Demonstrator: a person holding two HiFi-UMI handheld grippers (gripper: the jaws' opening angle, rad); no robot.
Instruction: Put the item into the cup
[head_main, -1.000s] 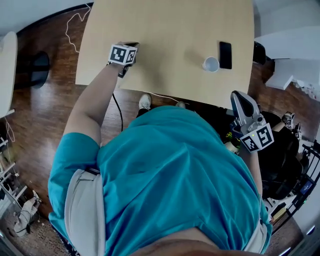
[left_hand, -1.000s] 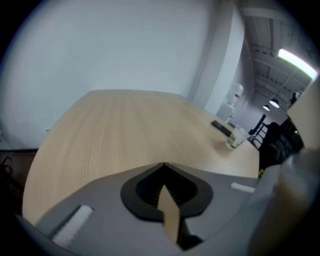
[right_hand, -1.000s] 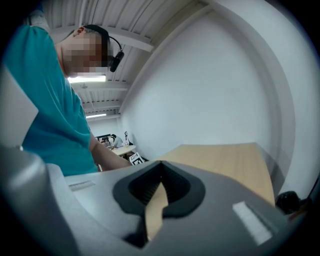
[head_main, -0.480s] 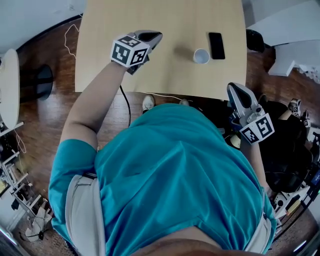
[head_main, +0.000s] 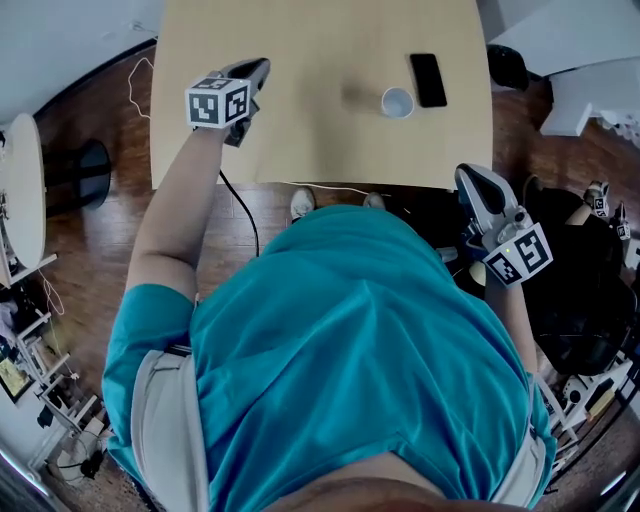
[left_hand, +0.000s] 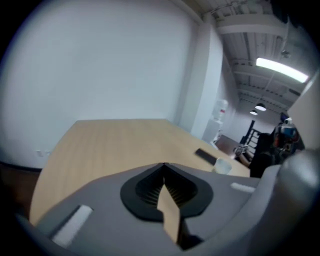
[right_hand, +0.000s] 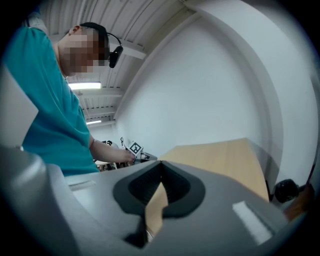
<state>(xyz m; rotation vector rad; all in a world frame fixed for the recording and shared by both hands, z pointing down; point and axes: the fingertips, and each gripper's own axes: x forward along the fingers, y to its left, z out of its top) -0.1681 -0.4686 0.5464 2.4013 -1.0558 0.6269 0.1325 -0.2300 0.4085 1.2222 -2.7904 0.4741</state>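
A white cup (head_main: 397, 102) stands on the wooden table (head_main: 320, 50) towards its right side, with a flat black item (head_main: 428, 80) lying just beyond it. In the left gripper view the cup (left_hand: 221, 166) and the black item (left_hand: 206, 156) lie far off to the right. My left gripper (head_main: 260, 68) hovers at the table's near left, well apart from both. It is shut, with nothing between its tips (left_hand: 164, 165). My right gripper (head_main: 471, 177) is held off the table's near edge, below the cup. It is also shut and empty (right_hand: 160, 177).
A white cable (head_main: 300, 188) runs along the floor under the table's near edge. A round white table (head_main: 20, 200) stands at far left. Black gear and chairs (head_main: 580, 300) crowd the floor at right. A white wall (left_hand: 110, 65) rises behind the table.
My left gripper has lifted off the table top and swung towards the table's left edge. The right gripper has stayed by the near edge. The head view has shifted a little.
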